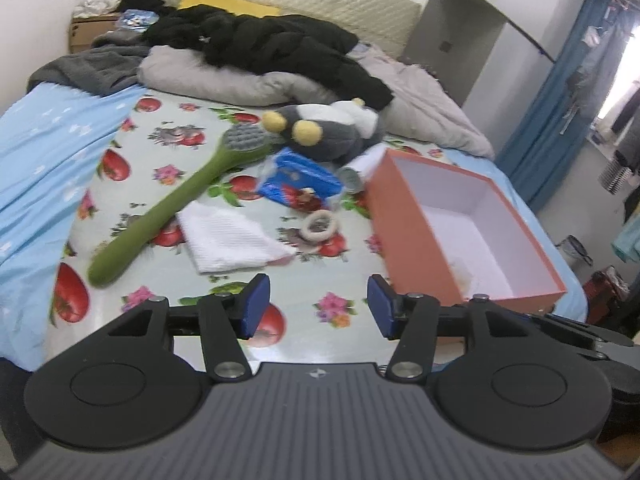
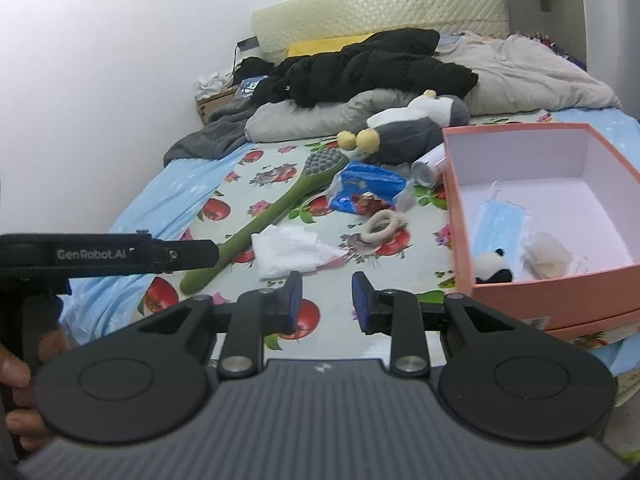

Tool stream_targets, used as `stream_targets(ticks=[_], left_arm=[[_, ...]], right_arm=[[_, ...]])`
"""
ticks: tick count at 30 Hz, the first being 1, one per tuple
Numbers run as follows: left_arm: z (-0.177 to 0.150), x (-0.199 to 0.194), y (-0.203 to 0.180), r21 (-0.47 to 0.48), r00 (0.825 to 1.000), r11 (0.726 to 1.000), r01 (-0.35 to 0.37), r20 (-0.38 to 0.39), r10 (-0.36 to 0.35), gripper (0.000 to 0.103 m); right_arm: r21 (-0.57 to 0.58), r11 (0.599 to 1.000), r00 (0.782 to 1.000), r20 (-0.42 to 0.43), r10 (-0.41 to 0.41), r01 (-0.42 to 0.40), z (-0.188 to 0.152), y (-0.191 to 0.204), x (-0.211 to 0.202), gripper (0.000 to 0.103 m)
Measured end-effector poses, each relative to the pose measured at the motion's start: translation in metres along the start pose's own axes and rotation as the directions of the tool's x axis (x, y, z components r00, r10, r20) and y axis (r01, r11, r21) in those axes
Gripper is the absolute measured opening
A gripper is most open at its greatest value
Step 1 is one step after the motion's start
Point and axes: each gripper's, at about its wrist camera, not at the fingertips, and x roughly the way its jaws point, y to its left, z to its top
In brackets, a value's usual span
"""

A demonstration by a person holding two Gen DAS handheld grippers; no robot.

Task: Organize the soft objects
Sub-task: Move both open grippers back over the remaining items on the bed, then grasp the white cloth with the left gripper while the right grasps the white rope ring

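From the left wrist view, the left tool [image 1: 318,306] hangs released over the near edge of the bed [image 1: 168,152], its blue pads apart with nothing between them. Just ahead lies the folded white cloth [image 1: 230,238], flat on the fruit-print sheet beside the green brush [image 1: 172,200]. The cloth looks light and limp; a pinch at its near folded edge should lift the layers together, though it will likely drape and unfold. Toward the far side, the penguin plush [image 1: 328,128] is bulkier and squashy, best pinched at a wing or foot. The pink box [image 1: 416,248] sits at the bed's right edge.

From the right wrist view, the right tool [image 2: 326,302] is likewise released and empty. The box already holds a blue face mask [image 2: 500,220] and a small panda toy [image 2: 492,266]. The cream ring [image 2: 382,222] lies between cloth and box.
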Motion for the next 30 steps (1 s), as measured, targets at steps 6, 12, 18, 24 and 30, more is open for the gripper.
stream_targets(ticks=[6,12,18,24,30], left_arm=[[0.004,0.017,0.021,-0.020,1.000,1.000,-0.021,-0.016,0.021,0.060],[0.009,0.049,0.038,-0.043,0.997,0.998,-0.044,-0.057,0.041,0.060],[0.019,0.086,0.060,-0.047,0.994,0.997,-0.065,-0.091,0.061,0.060],[0.025,0.127,0.078,-0.068,0.988,0.995,-0.078,-0.137,0.068,0.060],[0.033,0.170,0.086,-0.009,0.978,0.995,-0.102,-0.183,0.099,0.060]], right_arm=[[-0.033,0.999,1.000,-0.012,-0.004,0.004,0.004,0.007,0.021,0.032],[-0.027,1.000,0.999,-0.032,-0.012,0.011,0.010,0.003,0.047,0.032],[-0.014,1.000,0.998,-0.067,-0.018,0.017,0.017,-0.004,0.080,0.032],[-0.028,0.999,0.995,-0.094,-0.024,0.021,0.023,-0.008,0.116,0.032],[-0.018,0.999,0.991,-0.125,-0.044,0.042,0.033,-0.014,0.153,0.033]])
